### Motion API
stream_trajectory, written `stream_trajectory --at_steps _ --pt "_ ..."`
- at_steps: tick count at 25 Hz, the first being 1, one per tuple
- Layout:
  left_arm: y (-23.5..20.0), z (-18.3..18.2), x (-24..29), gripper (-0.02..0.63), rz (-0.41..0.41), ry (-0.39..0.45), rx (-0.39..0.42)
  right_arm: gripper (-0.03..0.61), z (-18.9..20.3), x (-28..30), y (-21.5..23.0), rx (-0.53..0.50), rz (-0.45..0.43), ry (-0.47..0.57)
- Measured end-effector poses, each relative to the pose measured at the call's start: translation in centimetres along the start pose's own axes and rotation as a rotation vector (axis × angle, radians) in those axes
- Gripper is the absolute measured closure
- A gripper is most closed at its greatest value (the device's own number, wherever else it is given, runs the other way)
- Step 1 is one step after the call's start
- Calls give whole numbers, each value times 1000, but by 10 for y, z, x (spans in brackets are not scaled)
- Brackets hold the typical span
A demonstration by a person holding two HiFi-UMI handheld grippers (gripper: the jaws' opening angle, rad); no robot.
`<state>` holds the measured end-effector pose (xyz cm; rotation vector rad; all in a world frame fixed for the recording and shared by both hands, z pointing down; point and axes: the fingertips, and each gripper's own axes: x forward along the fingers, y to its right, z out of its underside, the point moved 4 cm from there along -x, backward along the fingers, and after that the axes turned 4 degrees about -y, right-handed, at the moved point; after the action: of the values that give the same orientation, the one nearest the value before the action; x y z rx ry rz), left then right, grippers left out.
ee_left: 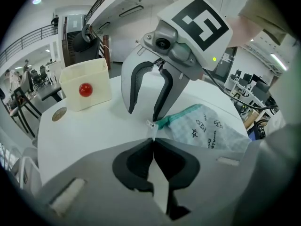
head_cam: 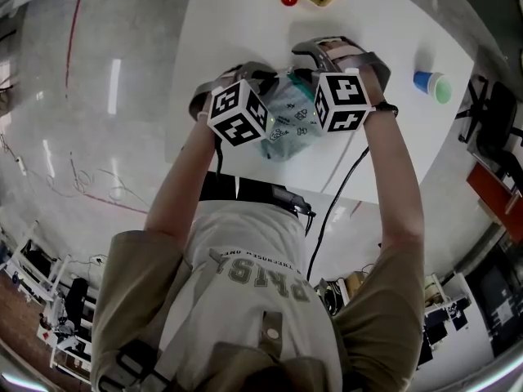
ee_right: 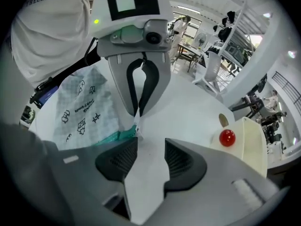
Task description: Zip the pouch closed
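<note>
Both bare forearms, left arm (head_cam: 181, 182) and right arm (head_cam: 394, 188), reach forward from the torso and converge, so the 2 grippers sit close together, tips facing each other and angled steeply down. Left gripper (ee_left: 153, 140): jaws together, tips pinching a small white tab (ee_left: 151, 127). Right gripper (ee_right: 151, 143): jaws apart, nothing between the pads, tips just beside those of the left gripper; left marker cube (head_cam: 237, 113) and right marker cube (head_cam: 341, 100) sit side by side.

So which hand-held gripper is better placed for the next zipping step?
Probably the right hand-held gripper: open, empty, beside the teal zip edge of the pouch. The left hand-held gripper is occupied, shut on the white tab at its end.
</note>
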<state>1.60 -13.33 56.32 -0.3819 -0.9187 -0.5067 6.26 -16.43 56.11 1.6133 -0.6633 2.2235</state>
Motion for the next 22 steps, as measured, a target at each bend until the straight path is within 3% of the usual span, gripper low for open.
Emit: stream_trajectory --at_steps 9,15,22 --pt "-2 0 1 597 9 -9 -6 452 -6 8 -8 -182 -146 -54" --pt "-2 0 1 597 12 -12 -9 546 -5 7 -15 -135 -244 -32" --pt "-2 0 2 597 20 -12 -14 551 -3 7 -12 -61 -325 -21"
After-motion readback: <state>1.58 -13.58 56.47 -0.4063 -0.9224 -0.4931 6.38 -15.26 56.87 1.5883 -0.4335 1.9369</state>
